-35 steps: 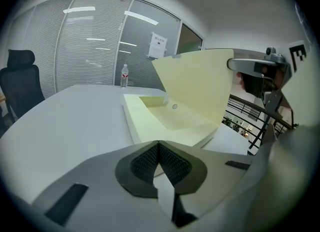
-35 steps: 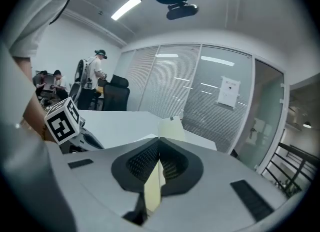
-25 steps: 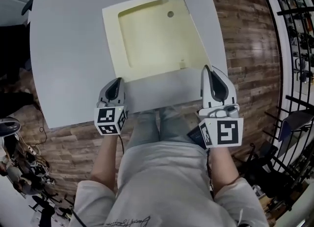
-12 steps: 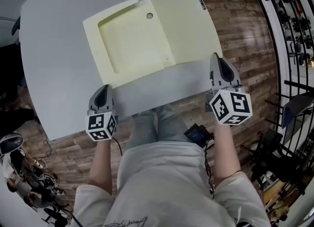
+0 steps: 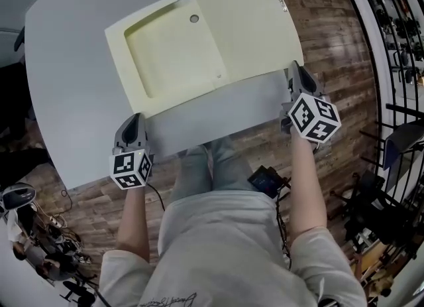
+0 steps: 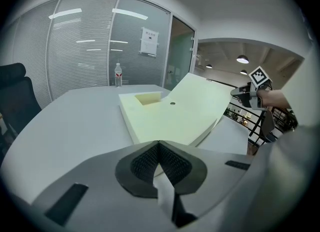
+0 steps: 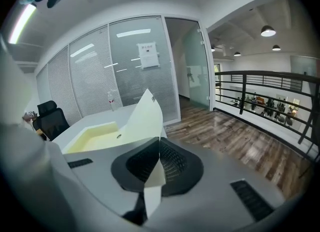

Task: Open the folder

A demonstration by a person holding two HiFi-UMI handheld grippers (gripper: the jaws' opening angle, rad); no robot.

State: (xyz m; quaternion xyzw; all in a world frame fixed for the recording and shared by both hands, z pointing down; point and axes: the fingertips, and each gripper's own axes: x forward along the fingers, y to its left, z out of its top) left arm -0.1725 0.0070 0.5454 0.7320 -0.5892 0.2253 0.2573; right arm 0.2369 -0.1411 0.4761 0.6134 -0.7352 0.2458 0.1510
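The folder [image 5: 172,57] lies on the tabletop [image 5: 73,87] at your 12 o'clock. Its shallow tray faces up and its cover [image 5: 248,27] is swung out toward 2 o'clock, past upright but not flat. The right tongs [image 5: 296,73] are closed on the cover's near edge, with the sheet pinched between the pads. The left tongs [image 5: 134,119] are closed at the tray's 7 o'clock corner. A pale strip shows between their pads, which I take to be the base's edge.

To finish well, lower the cover along its own arc about the hinge instead of dragging it sideways. The cover reaches toward the tabletop's edge, so judge whether it will have support before you let go. Hold the left tongs firm so the base does not skid on the smooth surface.

The folder is pale yellow with a matte finish. The tray has a raised border and rounded inner corners, and there is a small round hole [image 5: 194,18] near the hinge. The cover looks like thin, stiff board that flexes slightly under the grip. The tabletop is plain grey and slick, with a rounded outline, and the floor [image 5: 331,34] at 3 o'clock is wood plank.
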